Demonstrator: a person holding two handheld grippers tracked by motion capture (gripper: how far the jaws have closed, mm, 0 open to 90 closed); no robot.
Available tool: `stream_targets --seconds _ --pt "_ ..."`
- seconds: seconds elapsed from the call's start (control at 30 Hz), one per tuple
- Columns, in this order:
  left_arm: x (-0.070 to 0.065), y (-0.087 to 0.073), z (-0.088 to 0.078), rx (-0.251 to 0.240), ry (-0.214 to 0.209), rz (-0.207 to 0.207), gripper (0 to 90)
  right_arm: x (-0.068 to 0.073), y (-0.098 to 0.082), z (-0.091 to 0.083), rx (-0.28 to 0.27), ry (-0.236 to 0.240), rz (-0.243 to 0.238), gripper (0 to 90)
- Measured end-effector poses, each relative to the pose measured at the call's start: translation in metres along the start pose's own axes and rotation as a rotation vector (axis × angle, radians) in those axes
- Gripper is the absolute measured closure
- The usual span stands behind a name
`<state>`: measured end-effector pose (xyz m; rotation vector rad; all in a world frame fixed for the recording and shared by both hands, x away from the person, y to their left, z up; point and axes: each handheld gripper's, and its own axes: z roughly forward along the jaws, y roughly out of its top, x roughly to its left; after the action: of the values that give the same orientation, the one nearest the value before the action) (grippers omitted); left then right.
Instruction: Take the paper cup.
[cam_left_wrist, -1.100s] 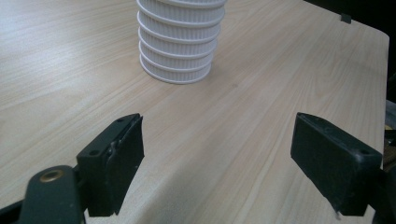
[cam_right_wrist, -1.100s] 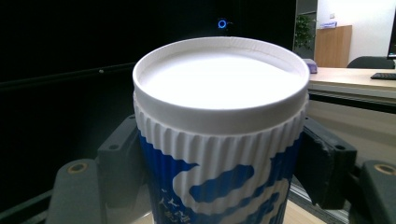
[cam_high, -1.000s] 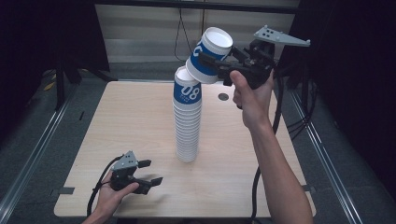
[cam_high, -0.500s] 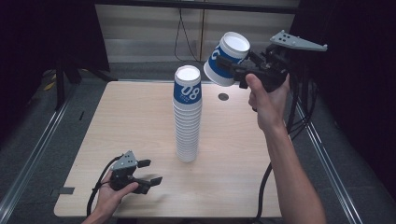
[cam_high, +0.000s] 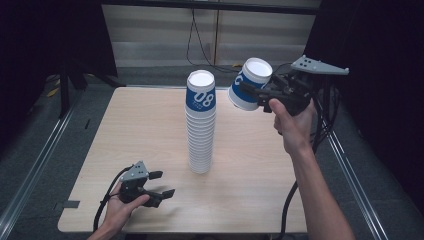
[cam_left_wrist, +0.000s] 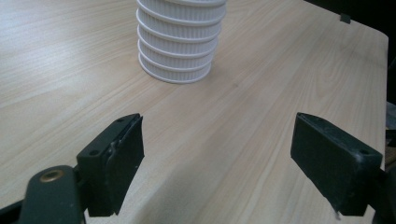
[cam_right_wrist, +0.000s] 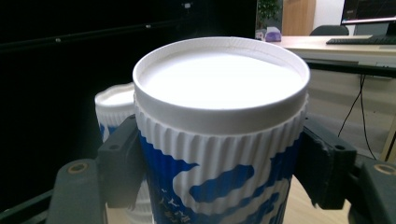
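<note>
Cup (cam_high: 248, 84) clamped in right tongs (cam_high: 250, 92) — above wooden table (cam_high: 150, 125), dark room.

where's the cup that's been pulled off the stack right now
In the high view the single cup is off the table, clamped in the right gripper, tilted, just right of the top of the cup stack.

Light wooden table (cam_high: 150, 125) sits centre stage, pale grain, brightly lit from above. Around the table, grey carpeted floor (cam_high: 45, 140), with metal rails (cam_high: 35, 170) running along the table's left and right sides. Beyond the table's far edge, a pale panelled wall (cam_high: 155, 35), a black cable (cam_high: 197, 40) hanging down it. Black curtains (cam_high: 45, 45) flank the table on both sides. In the right gripper view, past the curtain, a lit office: a desk (cam_right_wrist: 336, 46) with a keyboard (cam_right_wrist: 362, 41).
</note>
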<state>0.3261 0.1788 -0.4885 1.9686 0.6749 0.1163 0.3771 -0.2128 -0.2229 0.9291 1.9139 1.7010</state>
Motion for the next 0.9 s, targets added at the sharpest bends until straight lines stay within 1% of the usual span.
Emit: stream_targets --seconds 0.03,0.07,0.1,0.13,0.17,0.2,0.27,0.3,0.33,0.4,0.47,0.57,0.6,0.63,0.67,0.7,0.73,0.77,0.83,0.87,0.9 --pt "0.0 0.0 0.0 0.002 0.009 0.005 17.2 -0.001 -0.007 0.001 0.017 0.002 0.006 27.0" --pt "-0.002 0.003 -0.001 0.011 0.057 0.062 17.2 -0.001 -0.011 0.001 0.023 0.006 0.007 27.0" --pt "-0.002 0.003 -0.001 0.011 0.057 0.062 17.2 0.0 -0.014 0.002 0.033 0.011 0.008 27.0" --pt "-0.002 0.004 -0.001 -0.002 0.042 0.047 17.2 0.0 -0.018 0.003 0.038 0.014 0.003 26.9" --pt "-0.001 0.004 -0.001 -0.014 0.027 0.024 17.2 0.001 -0.021 0.003 0.045 0.019 0.009 27.0" --pt "-0.001 0.006 -0.002 -0.017 0.036 0.03 17.2 0.002 -0.025 0.002 0.048 0.023 0.006 27.0" --pt "0.0 0.007 -0.002 -0.02 0.041 0.033 17.2 0.003 -0.031 0.001 0.052 0.026 0.006 26.9" --pt "0.0 0.008 -0.002 -0.025 0.035 0.02 17.2 0.003 -0.031 0.001 0.052 0.026 0.006 26.9" --pt "-0.001 0.009 -0.002 -0.023 0.03 0.016 17.2 0.003 -0.034 0.0 0.055 0.026 0.007 26.9" --pt "-0.001 0.011 -0.002 -0.021 0.028 0.034 17.2 0.004 -0.042 -0.001 0.065 0.036 0.012 26.9" --pt "-0.003 0.014 -0.001 -0.028 0.019 0.029 17.2 0.005 -0.049 -0.002 0.08 0.04 0.017 26.9" --pt "-0.004 0.019 0.0 -0.038 0.012 0.04 17.2 0.007 -0.061 -0.003 0.102 0.054 0.015 26.9" --pt "-0.004 0.02 0.0 -0.053 -0.006 0.029 17.2 0.008 -0.065 -0.004 0.107 0.056 0.011 26.8" --pt "-0.003 0.021 0.0 -0.06 -0.022 0.008 18.9 0.009 -0.07 -0.007 0.105 0.07 0.007 26.8" --pt "-0.002 0.023 0.0 -0.065 -0.023 0.009 18.9 0.009 -0.072 -0.007 0.104 0.075 0.007 26.8" --pt "-0.002 0.025 0.0 -0.069 -0.014 0.02 18.9 0.009 -0.072 -0.007 0.104 0.075 0.007 26.8" --pt "-0.003 0.027 0.0 -0.067 0.005 0.037 18.9 0.01 -0.077 -0.007 0.113 0.082 0.015 26.8" --pt "-0.004 0.029 0.0 -0.063 0.015 0.059 18.9 0.01 -0.077 -0.007 0.113 0.082 0.015 26.8" --pt "-0.006 0.033 0.001 -0.063 -0.007 0.077 18.0 0.011 -0.083 -0.006 0.115 0.1 0.012 26.8" --pt "-0.007 0.036 0.002 -0.059 -0.009 0.094 17.8 0.012 -0.086 -0.006 0.123 0.107 0.015 26.8" --pt "-0.008 0.038 0.004 -0.053 -0.001 0.115 17.8 0.013 -0.09 -0.004 0.131 0.122 0.019 26.7"
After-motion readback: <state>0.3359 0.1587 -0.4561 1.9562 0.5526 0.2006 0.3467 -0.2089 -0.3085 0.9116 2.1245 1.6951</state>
